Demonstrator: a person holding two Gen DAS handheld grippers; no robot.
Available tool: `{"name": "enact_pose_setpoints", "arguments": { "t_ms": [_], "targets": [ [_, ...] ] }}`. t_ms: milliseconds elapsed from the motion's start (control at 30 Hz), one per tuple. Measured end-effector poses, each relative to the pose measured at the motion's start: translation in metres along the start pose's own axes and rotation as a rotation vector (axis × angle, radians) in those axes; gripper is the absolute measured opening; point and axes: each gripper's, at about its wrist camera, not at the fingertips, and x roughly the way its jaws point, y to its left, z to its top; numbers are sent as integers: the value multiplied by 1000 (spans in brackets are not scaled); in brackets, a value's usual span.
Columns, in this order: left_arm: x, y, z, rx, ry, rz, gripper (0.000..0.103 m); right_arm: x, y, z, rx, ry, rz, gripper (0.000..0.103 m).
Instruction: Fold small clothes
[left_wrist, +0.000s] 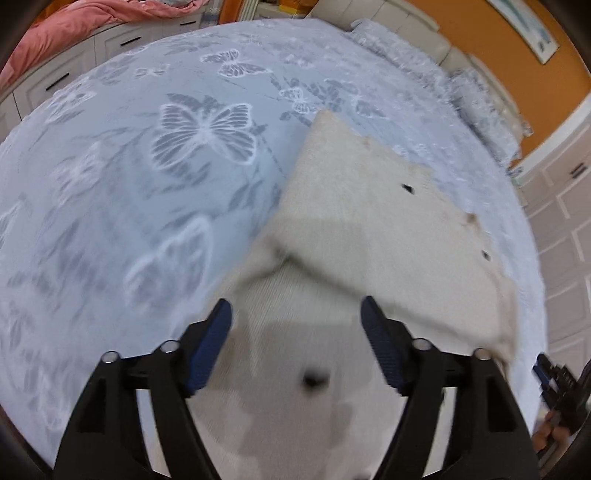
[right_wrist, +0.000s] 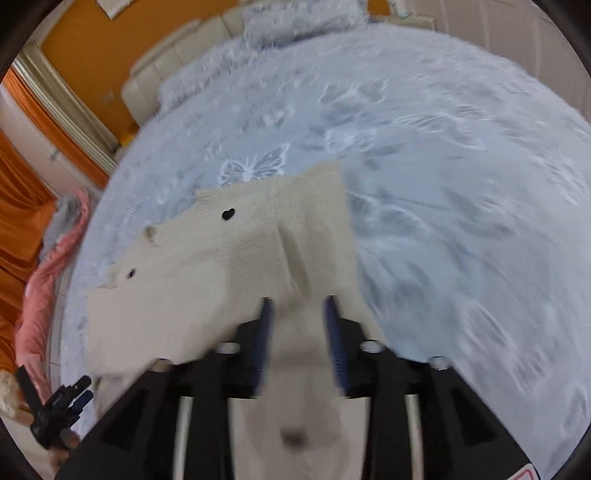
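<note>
A small cream knit garment (left_wrist: 376, 221) with small black heart marks lies on a pale blue bedspread with a butterfly print (left_wrist: 147, 166). One part is folded over the rest. My left gripper (left_wrist: 297, 314) is open, its blue pads (left_wrist: 212, 343) wide apart over the garment's near edge, holding nothing. In the right wrist view the garment (right_wrist: 229, 266) spreads to the left. My right gripper (right_wrist: 298, 306) is open, its blue pads (right_wrist: 334, 339) apart over a raised fold of the cloth. Both views are blurred by motion.
The bedspread (right_wrist: 461, 221) covers the whole bed. Pillows (left_wrist: 480, 96) and a cream headboard (right_wrist: 177, 62) stand against the orange wall. A pink quilt (left_wrist: 85, 22) lies on white drawers. The other gripper shows at the lower right of the left wrist view (left_wrist: 557, 384).
</note>
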Motion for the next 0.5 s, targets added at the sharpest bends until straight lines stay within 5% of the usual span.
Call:
{"name": "enact_pose_setpoints", "arguments": {
  "t_ms": [167,267,400,500],
  "targets": [
    [-40,43,-71,-16,93,19,77,-51,-69,-89,-16,134,-102,58],
    [-52,61,-111,-63,159,-1,77,-59,-99,-138,102,236,-70,59],
    [-54,61,-145,-114,224,-56,78,-57,-96,-164,165,292,24,59],
    [-47,48,-158,-110,235,-76,92,-48,-76,-169,143,311,43,64]
  ]
}}
